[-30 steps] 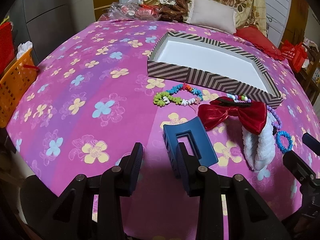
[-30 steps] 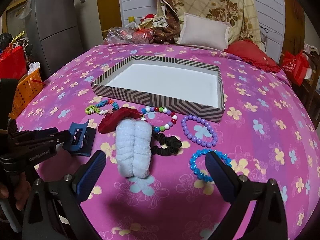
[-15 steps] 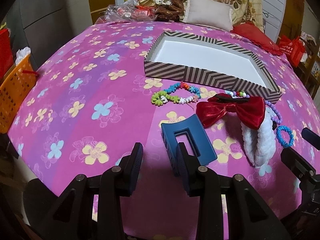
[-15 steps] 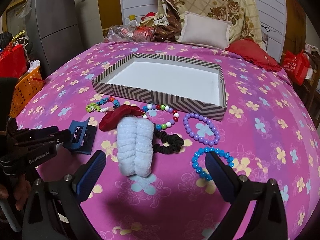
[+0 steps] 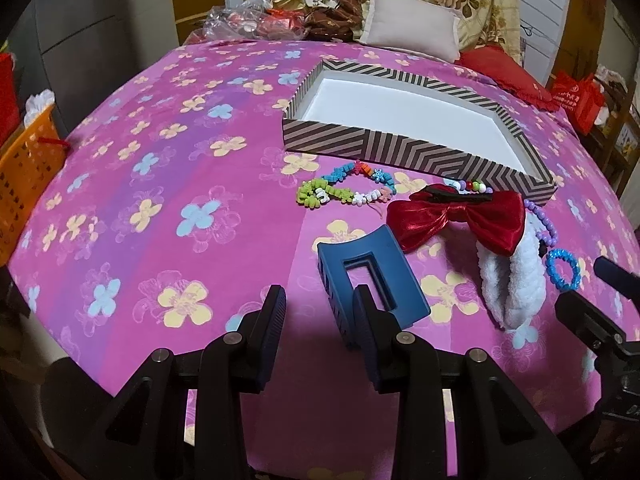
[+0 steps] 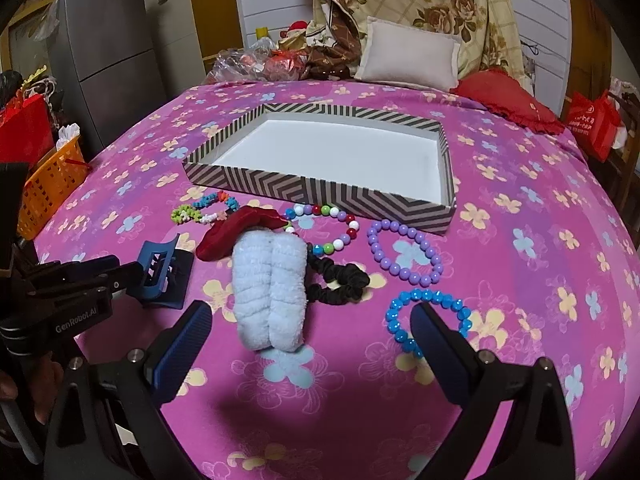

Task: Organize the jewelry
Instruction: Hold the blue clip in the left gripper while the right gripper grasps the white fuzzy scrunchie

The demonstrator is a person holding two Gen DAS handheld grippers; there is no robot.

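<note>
A blue hair claw (image 5: 372, 276) lies on the pink flowered bedspread, its left edge against the right finger of my left gripper (image 5: 320, 320), which stands open over bare cloth. Beyond it lie a colourful bracelet (image 5: 344, 188), a red bow (image 5: 460, 220) and the striped box (image 5: 400, 152), white inside. My right gripper (image 6: 312, 336) is wide open, and the white fluffy scrunchie (image 6: 272, 292) lies just ahead between its fingers. A blue bead bracelet (image 6: 424, 294) rings its right fingertip. A black scrunchie (image 6: 340, 280), a purple bead bracelet (image 6: 404, 252) and a multicolour bead bracelet (image 6: 328, 228) lie before the box (image 6: 320, 192).
An orange basket (image 6: 52, 184) stands off the bed's left side, next to a grey fridge (image 6: 108, 40). Pillows (image 6: 408, 56) and bags of clutter are piled at the head of the bed. A red bag (image 6: 592, 120) sits at the right. The bed's near edge runs under both grippers.
</note>
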